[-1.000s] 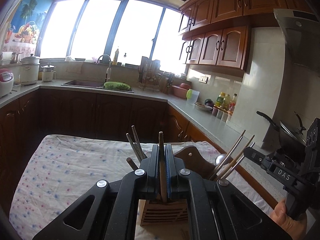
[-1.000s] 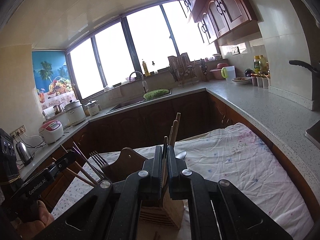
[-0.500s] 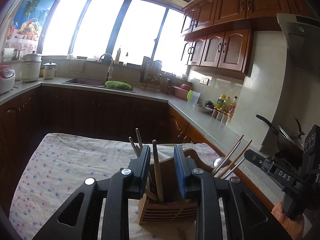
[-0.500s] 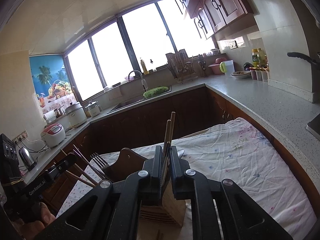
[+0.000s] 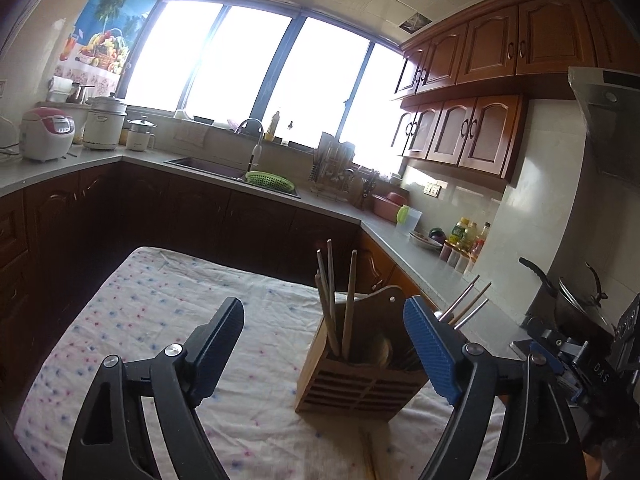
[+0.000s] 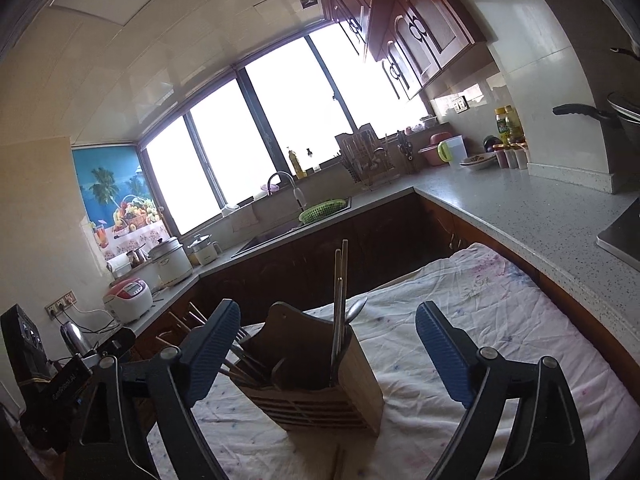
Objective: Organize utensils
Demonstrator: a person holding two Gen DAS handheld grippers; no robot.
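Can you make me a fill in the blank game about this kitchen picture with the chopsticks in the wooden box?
1. The wooden holder stands on a spotted ____.
2. The chopsticks stick up out of the ____.
3. The basket by the sink is colored ____.
4. The pads on the left gripper fingers are colored ____.

Missing words: cloth; holder; green; blue
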